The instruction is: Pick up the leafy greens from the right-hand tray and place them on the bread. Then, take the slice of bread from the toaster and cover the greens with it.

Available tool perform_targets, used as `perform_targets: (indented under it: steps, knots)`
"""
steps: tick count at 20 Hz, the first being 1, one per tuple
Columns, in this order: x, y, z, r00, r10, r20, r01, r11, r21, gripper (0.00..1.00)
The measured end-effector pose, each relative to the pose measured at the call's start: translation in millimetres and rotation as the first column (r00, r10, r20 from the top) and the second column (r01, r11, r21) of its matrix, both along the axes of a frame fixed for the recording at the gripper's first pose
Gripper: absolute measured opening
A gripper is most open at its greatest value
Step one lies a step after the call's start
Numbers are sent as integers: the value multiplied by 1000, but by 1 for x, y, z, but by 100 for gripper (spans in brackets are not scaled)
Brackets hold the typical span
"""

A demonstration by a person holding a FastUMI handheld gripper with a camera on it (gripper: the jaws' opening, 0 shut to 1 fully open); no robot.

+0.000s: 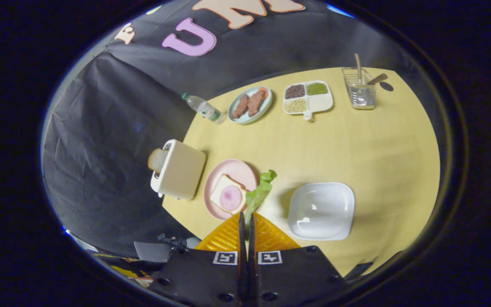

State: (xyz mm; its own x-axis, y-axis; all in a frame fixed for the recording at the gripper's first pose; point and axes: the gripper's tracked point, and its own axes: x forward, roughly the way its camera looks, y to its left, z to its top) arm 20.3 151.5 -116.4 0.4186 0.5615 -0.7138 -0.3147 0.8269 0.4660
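Observation:
My gripper (246, 219) is shut on the leafy greens (259, 192), a light green leaf that sticks out ahead of the fingertips, held high above the table. Below and just left of the leaf lies a pink plate (239, 170) with a slice of bread (222, 192) topped by a round pink slice of meat (230, 199). Left of the plate stands a cream toaster (179, 170) with a slice of bread (157, 160) poking from its slot. Right of the leaf sits the white square tray (321, 210), bare inside.
At the far side of the yellow table (356, 145) are a water bottle (203, 108), a pale blue plate of meat pieces (250, 103), a divided dish of beans (307, 97) and a wire utensil holder (359, 88). Black cloth hangs beyond the table's left edge.

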Motion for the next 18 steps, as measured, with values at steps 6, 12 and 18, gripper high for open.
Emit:
perform_targets:
  steps: [6, 12, 18]
  knots:
    - [-2, 88, 5, 1000, 19, -13, -17, 990, 142, 3]
    - [12, 147, -34, 998, -29, -60, 40, 982, 183, 3]
    - [13, 179, -83, 993, -59, -105, 74, 986, 146, 3]
